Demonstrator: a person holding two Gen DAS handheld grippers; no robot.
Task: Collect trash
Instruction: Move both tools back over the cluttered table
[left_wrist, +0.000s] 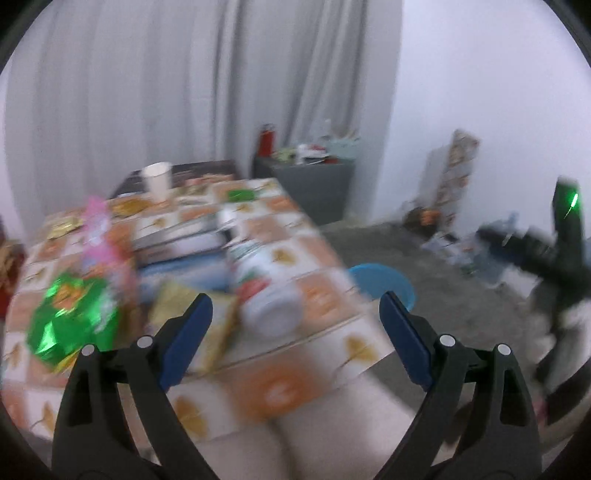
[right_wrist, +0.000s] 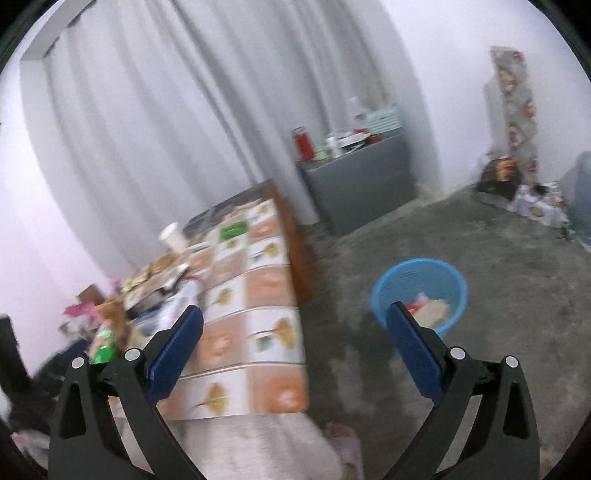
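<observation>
Left wrist view: left gripper (left_wrist: 295, 314) spread wide, nothing between the blue pads; hung over the near edge of the table (left_wrist: 280, 391), aimed down at it; just beyond the tips, a white jar (left_wrist: 267, 291) on its side, long axis running away from the gripper, base nearest; left of the jar, a green wrapper (left_wrist: 72, 325) and a pink wrapper (left_wrist: 103, 236); farther back, a paper cup (left_wrist: 158, 181); blue basket (left_wrist: 382, 284) on the floor past the table's right edge; all blurred.

Right wrist view: right gripper (right_wrist: 295, 325) likewise released and empty; table (right_wrist: 258, 332) lay left of its line, blue basket (right_wrist: 419, 291) right and ahead, scraps already inside; judged the left gripper nearer the trash, the right nearer the basket.
</observation>
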